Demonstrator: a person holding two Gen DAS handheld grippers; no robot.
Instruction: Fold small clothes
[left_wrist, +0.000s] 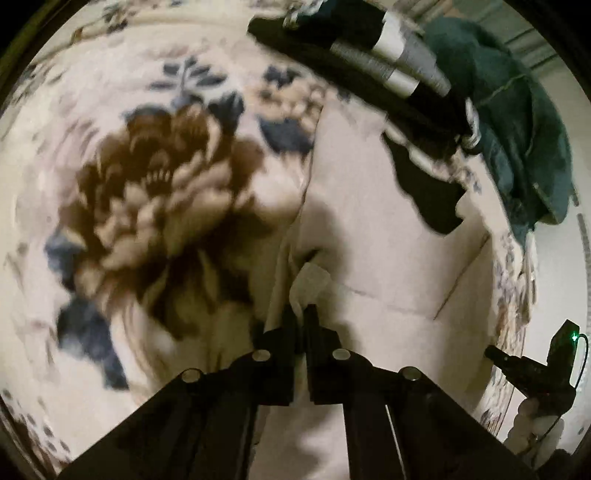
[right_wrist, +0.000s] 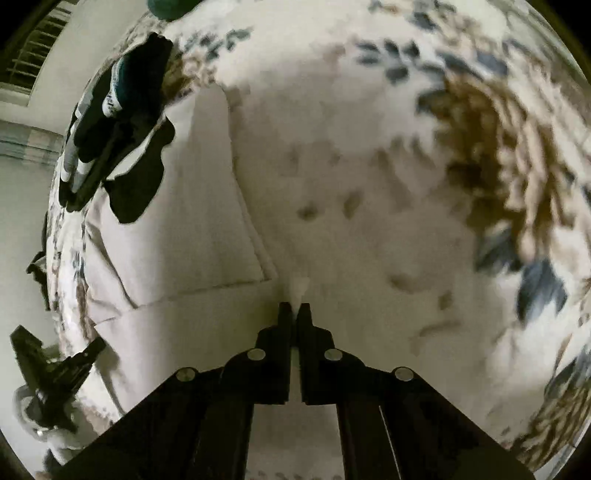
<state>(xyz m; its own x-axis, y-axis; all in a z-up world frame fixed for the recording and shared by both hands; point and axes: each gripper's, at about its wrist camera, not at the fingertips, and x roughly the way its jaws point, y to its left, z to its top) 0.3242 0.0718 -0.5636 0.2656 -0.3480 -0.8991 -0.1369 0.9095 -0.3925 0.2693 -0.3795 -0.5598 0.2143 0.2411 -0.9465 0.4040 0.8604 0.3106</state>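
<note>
Both claws are pinching the same pale cream garment (left_wrist: 369, 258), which is lying spread on a flowered blanket (left_wrist: 147, 184). The left gripper (left_wrist: 300, 308) is narrowed onto a small tab of the cloth just ahead of its tips, with the garment's main panel stretching away forward and to its right. The right gripper (right_wrist: 294, 306) is likewise closed on a bunched corner directly in front of it, the folded layers lying to its left.

To do this fold well, both claws should be travelling together at matching height, keeping the held edge taut between them so it lands square on the layer below; letting either side sag would probably skew the crease. Blur makes the exact edge alignment hard to judge.

No basket or bin is showing. Far ahead of the left claw, up and to the right, a heap of dark clothes with grey and white bands (left_wrist: 369, 55) is sitting beside a teal garment (left_wrist: 517, 129), loose on the blanket.
</note>
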